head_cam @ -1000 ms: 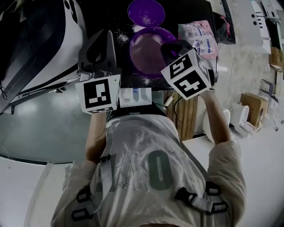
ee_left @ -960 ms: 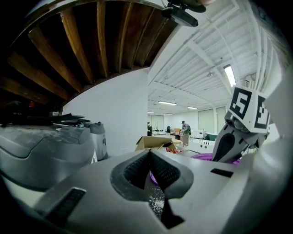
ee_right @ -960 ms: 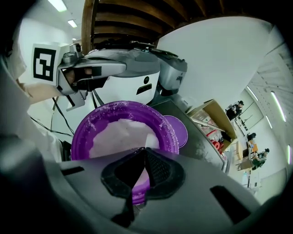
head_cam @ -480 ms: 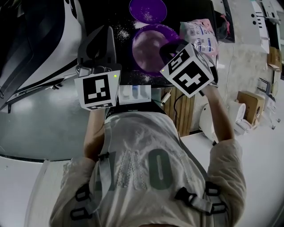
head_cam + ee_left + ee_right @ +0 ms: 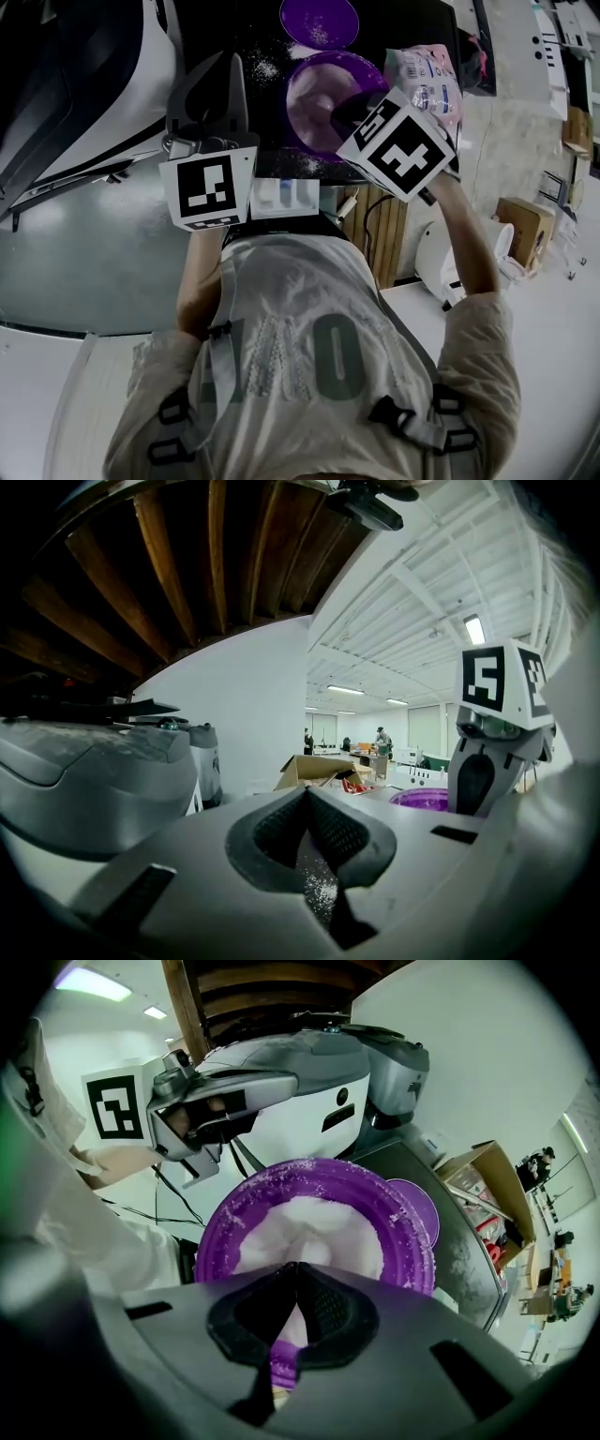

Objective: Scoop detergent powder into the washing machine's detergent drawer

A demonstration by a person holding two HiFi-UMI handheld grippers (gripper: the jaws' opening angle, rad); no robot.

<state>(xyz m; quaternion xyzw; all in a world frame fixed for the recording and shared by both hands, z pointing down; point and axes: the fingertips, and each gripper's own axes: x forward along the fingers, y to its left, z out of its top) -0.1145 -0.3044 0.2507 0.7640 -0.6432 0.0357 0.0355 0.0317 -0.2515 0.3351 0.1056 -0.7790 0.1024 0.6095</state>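
A purple bowl [image 5: 317, 89] heaped with white detergent powder [image 5: 314, 1227] stands on the washing machine's black top. My right gripper [image 5: 295, 1269] hangs over the bowl's near rim, shut on the handle of a purple scoop [image 5: 279, 1365] that points into the powder. In the head view the right gripper [image 5: 352, 105] is at the bowl's right side. My left gripper [image 5: 225, 75] is held to the left of the bowl, shut with nothing in it [image 5: 307, 794]. The white detergent drawer [image 5: 286, 197] stands pulled out below the bowl, between the two marker cubes.
The purple lid [image 5: 319, 19] lies behind the bowl. A pink detergent bag [image 5: 422, 75] lies to the bowl's right. Spilled powder [image 5: 262, 67] dots the black top. A white-and-grey machine [image 5: 94, 75] is at the left, wooden slats [image 5: 384, 234] below right.
The right gripper has turned slightly and shifted a little toward the bowl with the scoop. The left gripper has hardly moved.
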